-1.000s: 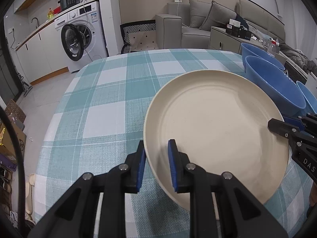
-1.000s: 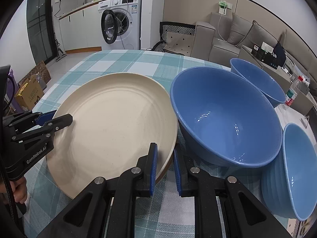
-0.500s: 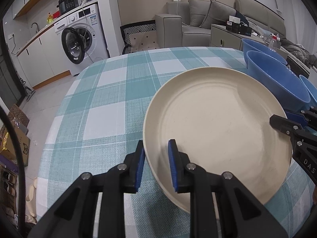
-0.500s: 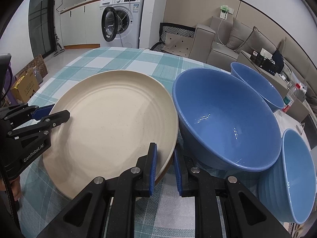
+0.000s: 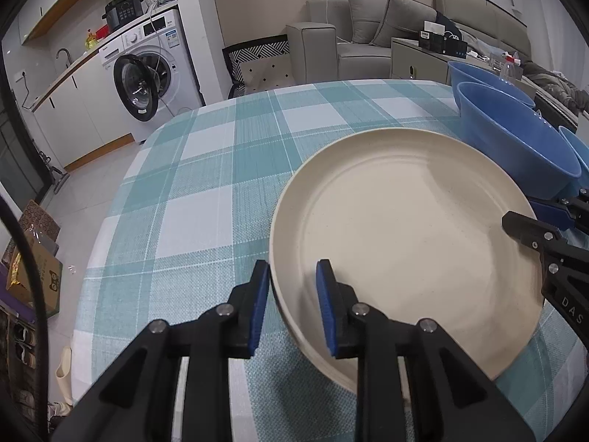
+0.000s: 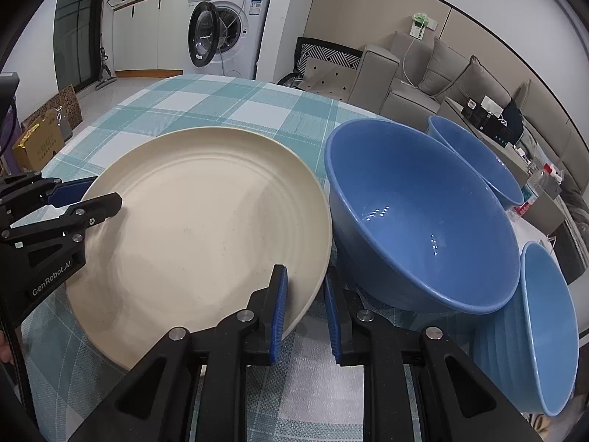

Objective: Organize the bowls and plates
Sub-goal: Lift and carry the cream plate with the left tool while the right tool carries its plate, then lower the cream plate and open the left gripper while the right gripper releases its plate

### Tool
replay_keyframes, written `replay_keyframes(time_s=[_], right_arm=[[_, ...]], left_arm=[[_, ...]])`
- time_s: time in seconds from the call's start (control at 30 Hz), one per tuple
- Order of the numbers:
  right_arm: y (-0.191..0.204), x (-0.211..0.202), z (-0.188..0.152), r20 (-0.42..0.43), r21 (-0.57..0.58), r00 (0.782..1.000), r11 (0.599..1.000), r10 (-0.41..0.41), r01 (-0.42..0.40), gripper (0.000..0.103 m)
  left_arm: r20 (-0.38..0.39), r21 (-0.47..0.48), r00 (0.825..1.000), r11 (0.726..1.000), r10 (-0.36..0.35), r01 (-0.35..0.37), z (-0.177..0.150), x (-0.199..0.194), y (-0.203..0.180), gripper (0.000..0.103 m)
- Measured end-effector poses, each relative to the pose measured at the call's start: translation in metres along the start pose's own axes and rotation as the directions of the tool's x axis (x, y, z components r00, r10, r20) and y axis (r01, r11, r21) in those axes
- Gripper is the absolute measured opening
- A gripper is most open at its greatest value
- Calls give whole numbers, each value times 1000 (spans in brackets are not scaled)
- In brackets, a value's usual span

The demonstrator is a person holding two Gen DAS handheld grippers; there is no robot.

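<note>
A wide cream plate (image 5: 405,239) lies low over the checked tablecloth, next to the blue bowls. My left gripper (image 5: 292,287) straddles the plate's left rim. Its jaws are opening: the outer pad is at the rim and a small gap shows at the inner pad. My right gripper (image 6: 303,302) is shut on the opposite rim of the plate (image 6: 206,228), right beside the big blue bowl (image 6: 423,221). Each gripper shows in the other's view, the left gripper (image 6: 92,199) at the left edge and the right gripper (image 5: 522,217) at the right edge.
A second blue bowl (image 6: 475,158) sits behind the big one and a third blue bowl (image 6: 545,331) leans at the right. The teal checked table (image 5: 221,184) stretches left of the plate. Beyond it are a washing machine (image 5: 147,81) and a grey sofa (image 5: 368,37).
The left gripper's jaws have spread a little around the plate's rim. The plate and the right gripper have barely shifted.
</note>
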State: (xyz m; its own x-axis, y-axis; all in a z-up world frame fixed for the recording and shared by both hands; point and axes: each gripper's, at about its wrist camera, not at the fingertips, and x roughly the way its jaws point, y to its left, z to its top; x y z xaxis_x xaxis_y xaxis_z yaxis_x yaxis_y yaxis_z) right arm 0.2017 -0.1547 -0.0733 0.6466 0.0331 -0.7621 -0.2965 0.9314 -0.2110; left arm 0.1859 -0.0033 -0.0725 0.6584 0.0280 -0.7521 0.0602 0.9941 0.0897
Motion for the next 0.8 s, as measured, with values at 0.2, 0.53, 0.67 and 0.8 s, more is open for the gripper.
replay_keyframes(time_s=[0.2, 0.53, 0.67, 0.8], right_arm=[[0, 1, 1, -2, -2, 1000, 1000, 1, -1, 19], [-4, 2, 2, -15, 10, 998, 998, 61, -61, 30], [-5, -6, 0, -13, 9, 997, 998, 70, -70, 46], [-6, -22, -2, 2, 4, 995, 995, 101, -101, 76]], left_arm=[[-3, -4, 1000, 1000, -8, 8, 0, 0, 2, 27], [-27, -51, 999, 998, -45, 43, -2, 2, 11, 51], [-39, -82, 998, 995, -56, 53, -4, -1, 19, 53], [-15, -116, 996, 989, -91, 89, -3, -14, 27, 55]])
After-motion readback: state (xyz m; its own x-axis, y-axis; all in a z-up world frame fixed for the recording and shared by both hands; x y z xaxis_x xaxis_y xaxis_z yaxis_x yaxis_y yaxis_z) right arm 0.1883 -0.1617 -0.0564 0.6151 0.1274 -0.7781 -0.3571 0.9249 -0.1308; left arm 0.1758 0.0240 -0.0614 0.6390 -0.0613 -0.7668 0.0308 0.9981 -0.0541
